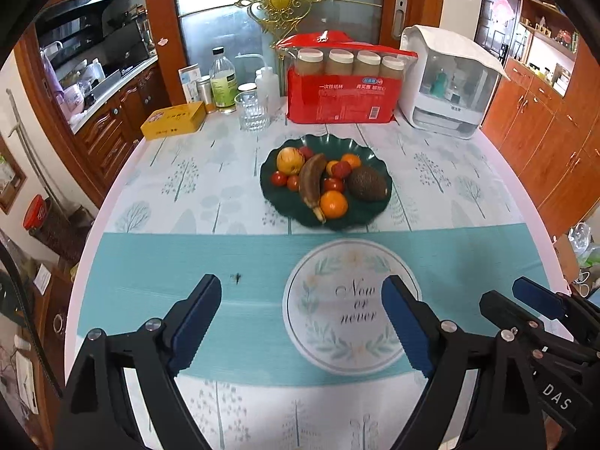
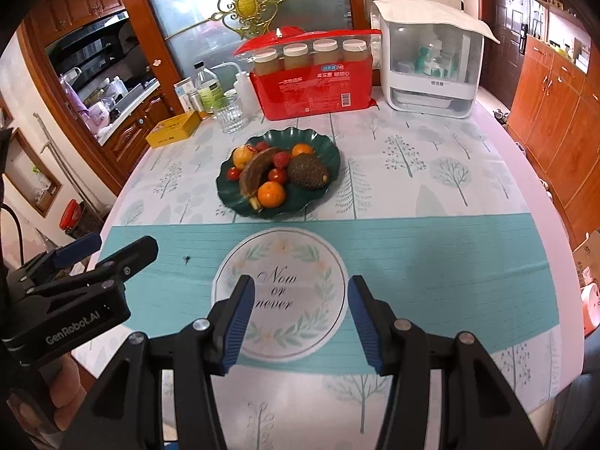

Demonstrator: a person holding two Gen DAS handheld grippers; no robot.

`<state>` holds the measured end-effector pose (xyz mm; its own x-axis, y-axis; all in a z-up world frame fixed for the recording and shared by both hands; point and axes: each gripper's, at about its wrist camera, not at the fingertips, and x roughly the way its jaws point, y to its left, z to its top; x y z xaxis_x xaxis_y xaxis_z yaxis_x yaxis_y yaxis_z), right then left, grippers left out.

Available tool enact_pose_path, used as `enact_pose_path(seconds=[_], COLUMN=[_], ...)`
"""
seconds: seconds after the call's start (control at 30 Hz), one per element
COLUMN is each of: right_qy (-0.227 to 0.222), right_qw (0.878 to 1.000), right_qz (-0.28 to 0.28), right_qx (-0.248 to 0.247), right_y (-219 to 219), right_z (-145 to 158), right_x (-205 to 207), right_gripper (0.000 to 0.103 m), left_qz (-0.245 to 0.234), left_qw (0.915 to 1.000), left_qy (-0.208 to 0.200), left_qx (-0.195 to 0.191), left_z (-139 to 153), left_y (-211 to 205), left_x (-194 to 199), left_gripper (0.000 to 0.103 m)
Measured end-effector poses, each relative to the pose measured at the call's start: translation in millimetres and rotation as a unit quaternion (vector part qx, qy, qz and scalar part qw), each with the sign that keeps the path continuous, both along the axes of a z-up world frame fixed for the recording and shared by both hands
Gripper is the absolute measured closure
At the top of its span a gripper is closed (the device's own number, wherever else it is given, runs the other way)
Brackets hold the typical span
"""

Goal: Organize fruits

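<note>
The left gripper (image 1: 302, 302) hangs over the worktop (image 1: 450, 262) with its jaws spread wide and nothing between them; only the teal band of the cloth shows in the gap. The right gripper (image 2: 300, 305) sits just beside it, jaws parted less widely and likewise holding nothing, framing the round "Now or never" emblem (image 2: 279, 294).

Ahead of both pairs of jaws, well apart from them, stands the green plate (image 1: 360, 217) with all the fruit on it: a browned banana (image 1: 312, 182) lying down the middle, an avocado (image 1: 366, 183) to its right, an orange (image 1: 333, 204) at the near edge, an apple (image 1: 290, 161) on the far left, and small tomatoes (image 1: 279, 179) tucked between.

Beyond the plate stand a glass (image 1: 252, 110), a yellow tin (image 1: 173, 120) and a red pack of cups (image 1: 341, 97).
</note>
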<state>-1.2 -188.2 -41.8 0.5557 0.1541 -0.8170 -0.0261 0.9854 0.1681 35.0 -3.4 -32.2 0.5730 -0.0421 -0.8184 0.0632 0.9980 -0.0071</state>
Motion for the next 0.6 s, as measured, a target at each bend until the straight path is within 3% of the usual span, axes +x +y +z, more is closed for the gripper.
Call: enact_pose_path(seconds=[0.27, 0.6], right_qy=[-0.006, -0.015], right_qw=[1.0, 1.0], right_qz=[-0.014, -0.011], right_qx=[-0.001, -0.006], right_y=[-2.0, 4.1], right_z=[10.7, 20.5], right_x=[-29.4, -51.0], right_gripper=[0.05, 0.045], left_qz=[0.004, 0.009], left_qw=[0.9999, 0.9998], left_qy=[0.003, 0.005], left_qx=[0.014, 0.014], left_z=[10.7, 18.4], left_y=[-0.8, -1.5], left_x=[-39.0, -60.6], left_gripper=[0.011, 0.01])
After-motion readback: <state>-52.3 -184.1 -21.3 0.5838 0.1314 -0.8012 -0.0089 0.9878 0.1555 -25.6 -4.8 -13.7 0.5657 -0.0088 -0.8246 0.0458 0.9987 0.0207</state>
